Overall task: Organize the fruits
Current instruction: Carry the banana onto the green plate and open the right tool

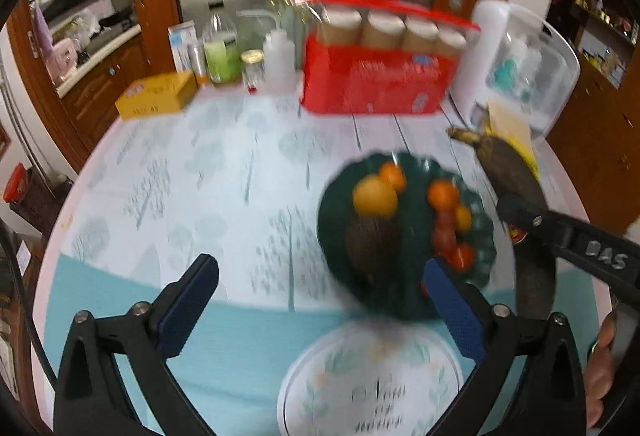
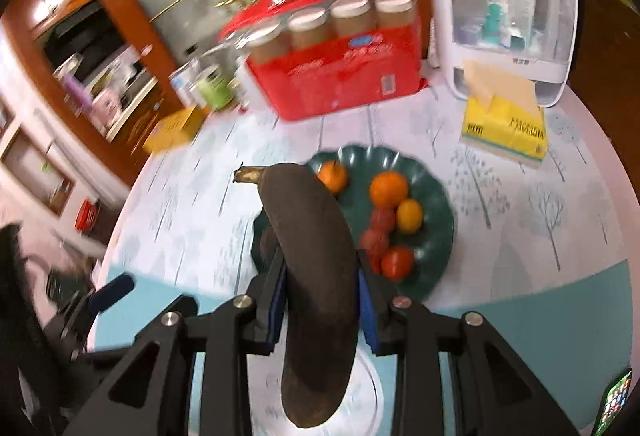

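The right gripper [image 2: 322,300] pinches the blackened banana [image 2: 316,276] crosswise at mid-length, its long axis running fore-aft, above the white plate [image 2: 370,388]; the left gripper [image 1: 320,310] stands spread and empty.

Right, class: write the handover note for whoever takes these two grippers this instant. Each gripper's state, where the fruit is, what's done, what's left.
Right gripper: shut on the blackened banana, held above the table.
Left gripper: open, empty.
Green plate: oranges, small red fruits and a dark fruit on it.
White plate: nearest, nothing visibly on it.
Done: banana picked up.
Left: set the banana down, probably on the white plate; sort the rest.
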